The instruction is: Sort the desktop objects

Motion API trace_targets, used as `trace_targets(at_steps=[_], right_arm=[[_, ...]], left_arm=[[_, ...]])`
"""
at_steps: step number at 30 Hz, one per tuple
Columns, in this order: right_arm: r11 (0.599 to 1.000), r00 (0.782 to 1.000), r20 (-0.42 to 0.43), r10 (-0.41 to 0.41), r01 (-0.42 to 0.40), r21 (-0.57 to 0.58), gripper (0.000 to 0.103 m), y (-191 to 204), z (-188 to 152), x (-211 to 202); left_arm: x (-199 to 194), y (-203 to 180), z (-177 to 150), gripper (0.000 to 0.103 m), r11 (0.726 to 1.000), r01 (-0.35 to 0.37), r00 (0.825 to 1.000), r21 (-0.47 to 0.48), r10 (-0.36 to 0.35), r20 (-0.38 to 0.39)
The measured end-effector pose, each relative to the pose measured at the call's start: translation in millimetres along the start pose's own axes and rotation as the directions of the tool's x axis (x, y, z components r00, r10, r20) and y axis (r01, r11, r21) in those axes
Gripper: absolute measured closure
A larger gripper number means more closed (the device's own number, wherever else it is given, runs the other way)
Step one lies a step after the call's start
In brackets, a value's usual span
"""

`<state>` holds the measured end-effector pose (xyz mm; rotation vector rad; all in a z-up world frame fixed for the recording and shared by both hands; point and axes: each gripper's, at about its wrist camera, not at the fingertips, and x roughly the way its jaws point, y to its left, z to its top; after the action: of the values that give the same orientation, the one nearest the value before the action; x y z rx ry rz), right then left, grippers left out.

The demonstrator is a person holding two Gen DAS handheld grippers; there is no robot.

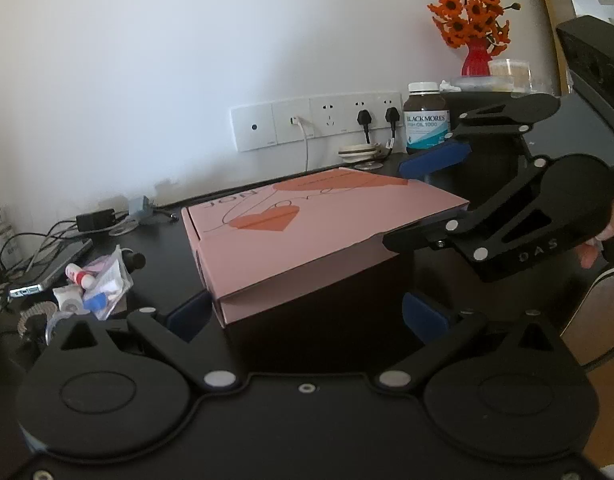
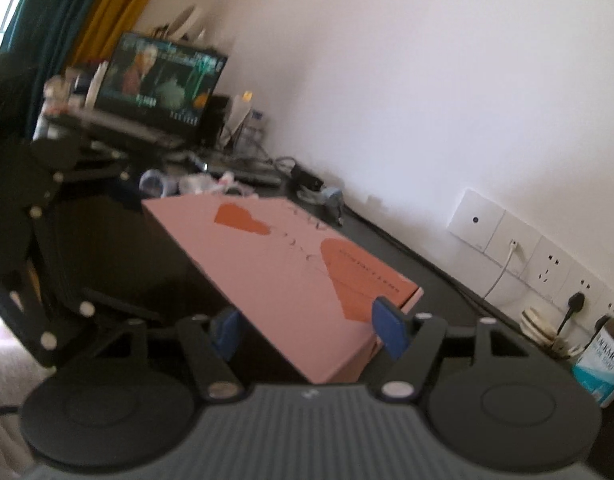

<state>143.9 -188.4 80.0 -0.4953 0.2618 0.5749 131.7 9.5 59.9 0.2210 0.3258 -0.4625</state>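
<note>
A flat pink box printed with orange hearts lies across the dark desk. My right gripper reaches in from the right, rolled on its side. One blue pad rests on the box's top and the other finger sits under its right end. In the right wrist view the box fills the gap of that gripper, both pads pressing on it. My left gripper stands wide open at the box's near corner, its left pad just beside that corner.
A brown fish-oil bottle and a red vase of orange flowers stand at the back right. A clear bag of small items, a phone and cables crowd the left. Wall sockets lie behind. A lit screen stands at the far end.
</note>
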Motion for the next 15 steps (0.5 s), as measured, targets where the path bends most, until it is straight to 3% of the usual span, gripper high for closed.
trace_targets(at_steps=[4, 10, 15], right_arm=[[1.0, 1.0, 0.007, -0.001, 0.001, 0.012, 0.035, 0, 0, -1], [0.997, 1.0, -0.012, -0.028, 0.027, -0.077, 0.033, 12, -3, 0], [0.998, 1.0, -0.011, -0.003, 0.002, -0.064, 0.029, 11, -1, -4]], left_arm=[[5, 6, 2, 0.0, 1.0, 0.009, 1.0, -0.022, -0.009, -0.016], [13, 13, 5, 0.0, 0.998, 0.024, 0.998, -0.064, -0.027, -0.055], [12, 14, 7, 0.0, 0.997, 0.029, 0.998, -0.072, -0.032, -0.05]])
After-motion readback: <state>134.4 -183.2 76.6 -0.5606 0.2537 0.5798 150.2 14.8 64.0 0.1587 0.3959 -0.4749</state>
